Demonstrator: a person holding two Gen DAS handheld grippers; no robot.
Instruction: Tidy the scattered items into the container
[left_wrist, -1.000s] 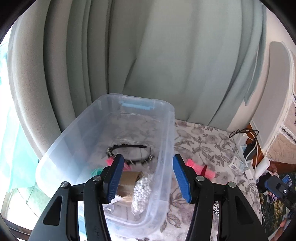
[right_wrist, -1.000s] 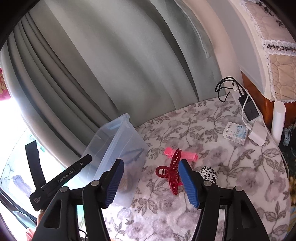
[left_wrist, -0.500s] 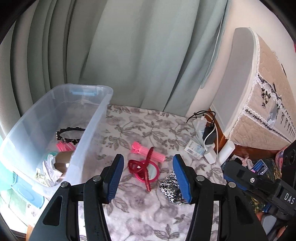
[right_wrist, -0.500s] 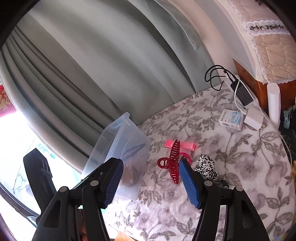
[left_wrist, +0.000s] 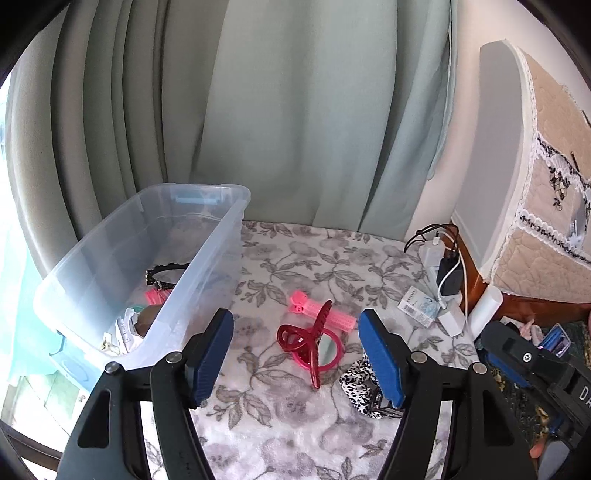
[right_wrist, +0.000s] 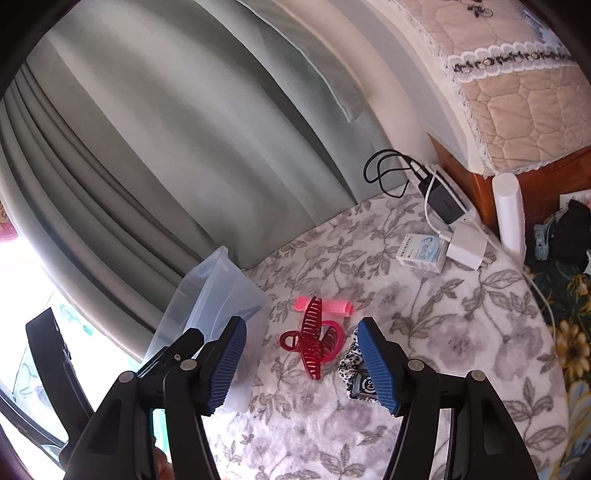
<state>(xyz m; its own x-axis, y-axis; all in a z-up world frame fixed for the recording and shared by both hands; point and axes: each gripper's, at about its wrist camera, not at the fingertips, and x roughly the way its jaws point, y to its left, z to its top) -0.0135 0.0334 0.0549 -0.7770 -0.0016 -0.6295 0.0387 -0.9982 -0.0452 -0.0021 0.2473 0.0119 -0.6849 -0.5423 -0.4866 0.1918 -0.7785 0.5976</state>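
Note:
A clear plastic bin (left_wrist: 207, 258) stands at the left on the floral cloth, with a black headband (left_wrist: 162, 271) and other small items inside. To its right lie a red claw clip (left_wrist: 310, 343) over a small pink mirror (left_wrist: 330, 352), a pink roller clip (left_wrist: 325, 314) and a leopard-print scrunchie (left_wrist: 354, 384). My left gripper (left_wrist: 295, 325) hovers short of the claw clip, its jaws opening with nothing between them. My right gripper (right_wrist: 301, 332) is open and empty, also facing the claw clip (right_wrist: 314, 343), with the bin (right_wrist: 207, 295) at its left.
A white box (left_wrist: 417, 306), chargers with cables (left_wrist: 447, 273) and a white cylinder (left_wrist: 487, 310) crowd the right side by a quilt-covered cabinet (left_wrist: 546, 206). A grey-green curtain (left_wrist: 295, 110) hangs behind. The cloth's rounded edge runs along the right (right_wrist: 546, 332).
The left gripper swung right from above the bin to face the claw clip, and its jaws spread wider. The right gripper drew closer to the clip and rolled slightly.

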